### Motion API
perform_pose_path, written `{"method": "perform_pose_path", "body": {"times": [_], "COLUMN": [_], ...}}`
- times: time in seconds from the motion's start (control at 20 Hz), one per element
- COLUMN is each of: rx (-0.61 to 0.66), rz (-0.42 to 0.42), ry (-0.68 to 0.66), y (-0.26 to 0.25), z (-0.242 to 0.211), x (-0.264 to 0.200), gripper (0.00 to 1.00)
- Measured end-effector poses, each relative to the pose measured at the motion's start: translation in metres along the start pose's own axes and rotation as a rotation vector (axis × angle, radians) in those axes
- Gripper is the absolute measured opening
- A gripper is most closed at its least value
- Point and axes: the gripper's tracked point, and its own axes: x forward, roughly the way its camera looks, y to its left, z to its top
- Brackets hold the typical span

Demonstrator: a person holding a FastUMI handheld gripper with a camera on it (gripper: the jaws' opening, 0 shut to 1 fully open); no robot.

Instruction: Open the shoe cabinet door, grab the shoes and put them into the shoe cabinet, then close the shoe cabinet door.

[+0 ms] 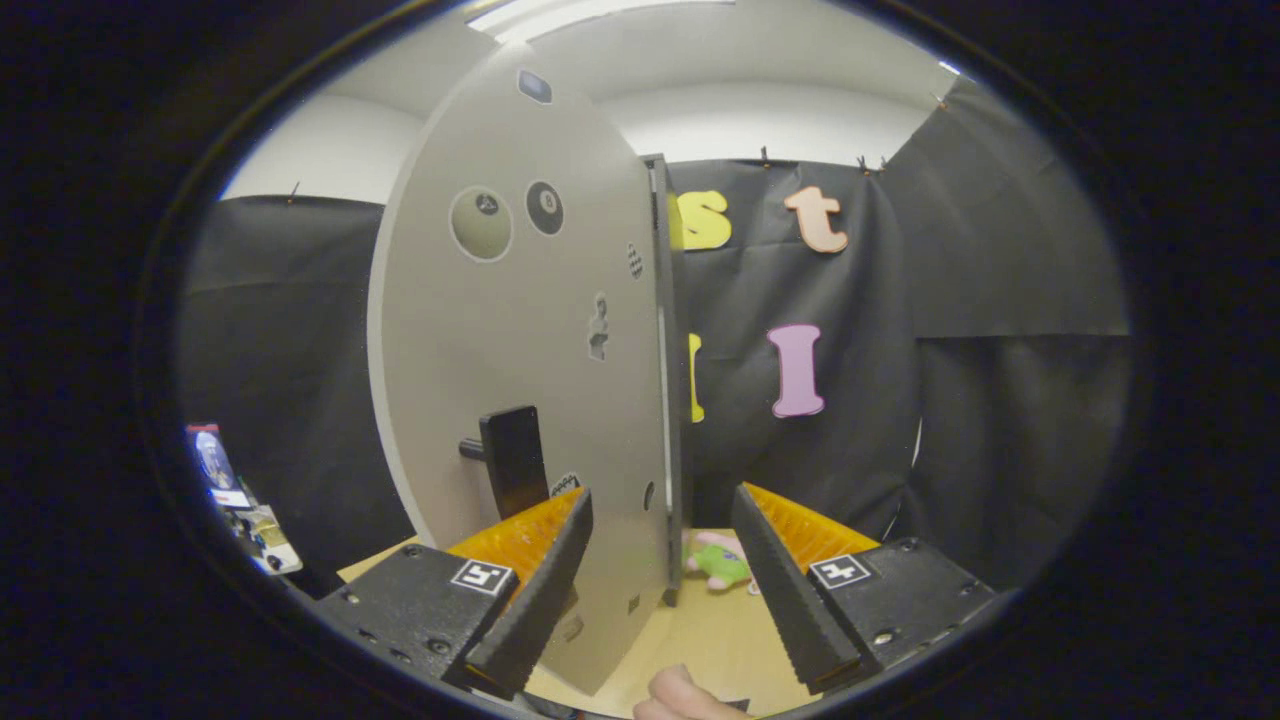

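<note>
The grey shoe cabinet door (500, 330) stands upright just ahead, turned so that its thin free edge (668, 400) faces me. A black handle (512, 458) sticks out low on its face, just beyond the left finger (530, 590). My gripper (662, 500) is open, and the door's lower edge runs down between the two fingers with neither one pressing on it. Beyond the right finger (790, 580), a small green and pink thing (720, 565), possibly a shoe, lies on the wooden table (720, 640).
Several round stickers dot the door's face. A person's fingertip (680, 695) shows at the near edge of the table. Some small coloured items (235, 495) sit off to the left. Black cloth walls close in the back and right.
</note>
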Motion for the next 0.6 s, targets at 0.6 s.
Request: {"method": "perform_pose_path", "body": {"times": [0.6], "rx": [0.026], "rz": [-0.036], "ry": [-0.006], "y": [0.079], "z": [-0.017], "x": [0.059], "gripper": [0.93]}}
